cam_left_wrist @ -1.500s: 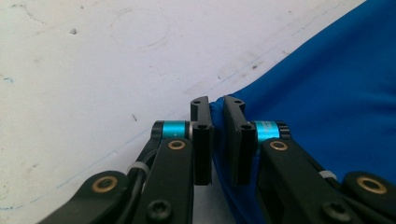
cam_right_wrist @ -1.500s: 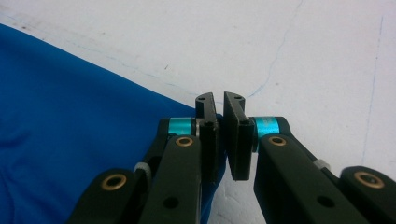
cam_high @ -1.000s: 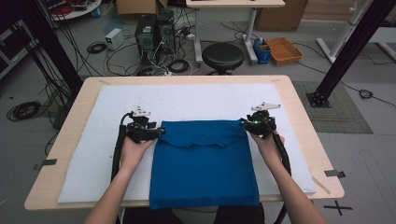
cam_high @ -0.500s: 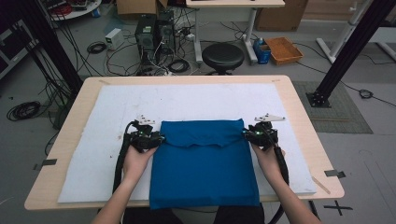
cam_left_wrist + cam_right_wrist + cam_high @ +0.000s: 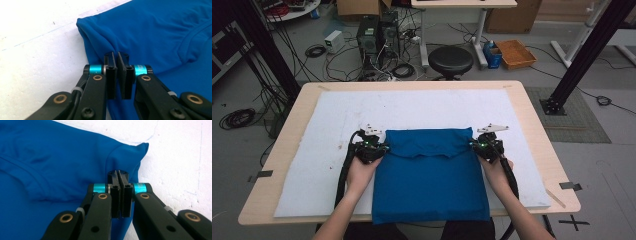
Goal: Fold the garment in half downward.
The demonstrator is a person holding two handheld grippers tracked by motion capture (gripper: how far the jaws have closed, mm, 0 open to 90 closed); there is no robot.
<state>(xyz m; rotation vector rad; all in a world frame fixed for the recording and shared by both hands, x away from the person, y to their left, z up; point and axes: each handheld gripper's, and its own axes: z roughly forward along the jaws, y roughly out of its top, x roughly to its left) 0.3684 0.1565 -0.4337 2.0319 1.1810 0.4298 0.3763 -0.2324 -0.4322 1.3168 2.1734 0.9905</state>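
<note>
A folded blue fabric garment lies in the lower middle of the high view, on a white padded sheet that covers most of a light wooden table. Its near edge reaches the table's front edge at the bottom of the frame, and a curved seam runs across its upper part.

The left gripper sits at the garment's upper left corner, held by the person's left hand coming up from the bottom of the frame. In the left gripper view its jaws have just been closing and now stand almost together in the middle of the frame, pinching a raised fold of the blue cloth at the garment's edge, with the white sheet on the left.

The right gripper sits at the garment's upper right corner, held by the right hand. In the right gripper view its jaws have likewise just been closing and are pressed together on the cloth just below the garment's pointed corner, which puckers up toward the upper right of that frame against the white sheet.

Both grippers lie level with each other, well apart, with the garment's full width between them.
</note>
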